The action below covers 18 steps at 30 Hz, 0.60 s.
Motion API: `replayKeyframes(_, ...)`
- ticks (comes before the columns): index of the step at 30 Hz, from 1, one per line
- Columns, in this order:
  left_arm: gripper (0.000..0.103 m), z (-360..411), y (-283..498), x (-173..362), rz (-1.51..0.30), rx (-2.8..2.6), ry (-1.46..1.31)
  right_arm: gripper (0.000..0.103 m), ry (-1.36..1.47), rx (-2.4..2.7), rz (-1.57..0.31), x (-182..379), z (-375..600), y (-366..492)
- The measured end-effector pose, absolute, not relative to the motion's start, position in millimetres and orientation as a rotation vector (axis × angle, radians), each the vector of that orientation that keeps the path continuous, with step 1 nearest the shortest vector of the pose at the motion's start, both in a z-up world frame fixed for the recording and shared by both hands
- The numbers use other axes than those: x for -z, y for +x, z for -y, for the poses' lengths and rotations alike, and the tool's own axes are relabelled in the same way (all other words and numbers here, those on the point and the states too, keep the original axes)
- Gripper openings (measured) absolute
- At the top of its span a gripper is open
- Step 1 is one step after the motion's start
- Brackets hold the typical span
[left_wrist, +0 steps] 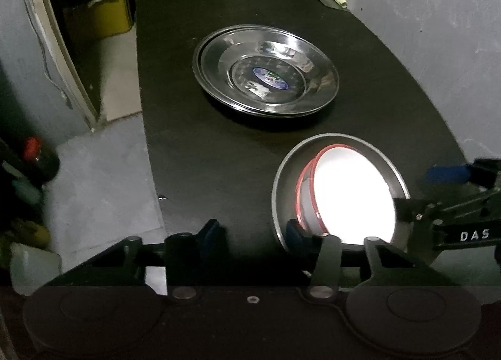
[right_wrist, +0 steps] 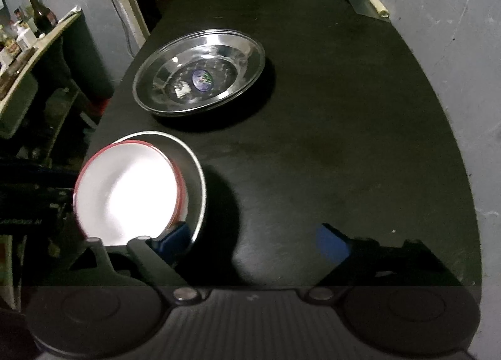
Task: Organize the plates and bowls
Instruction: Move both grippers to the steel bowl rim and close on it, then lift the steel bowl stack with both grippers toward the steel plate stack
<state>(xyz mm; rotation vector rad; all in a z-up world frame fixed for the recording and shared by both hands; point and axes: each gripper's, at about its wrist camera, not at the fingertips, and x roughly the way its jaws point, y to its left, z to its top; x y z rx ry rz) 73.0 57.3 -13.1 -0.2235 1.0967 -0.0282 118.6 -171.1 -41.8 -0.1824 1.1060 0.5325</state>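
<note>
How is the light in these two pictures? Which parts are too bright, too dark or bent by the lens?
Left wrist view: the inside of the red-rimmed white bowl is blown out, the stacked steel plates show glare spots, and the black table curves at its edges. Right wrist view: the same bowl is overexposed and casts a hard shadow to the right; the left background is dim.

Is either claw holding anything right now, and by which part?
Neither: both claws stand open. The left claw and right claw each have one finger by the bowl stack rim, unclamped.
</note>
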Motion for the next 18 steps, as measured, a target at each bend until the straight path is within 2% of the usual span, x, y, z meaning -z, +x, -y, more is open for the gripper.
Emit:
replayKeyframes(5,0.026,-54,75,13,-1.088,0.061,-0.249,0.076,-0.122,-0.583,-1.135,42,177,119)
replayKeyframes(7,0.019,-50,75,12,-1.087,0.072,-0.239,0.068,-0.105,-0.605,-1.139,42,177,118)
replayKeyframes(10,0.013,-46,77,11,-1.088,0.083,-0.222,0.064,-0.110,-0.625,-1.134,41,175,116)
replayKeyframes(18,0.010,-42,79,11,-1.091,0.087,-0.212,0.044,-0.079,-0.683,-1.130,40,176,113)
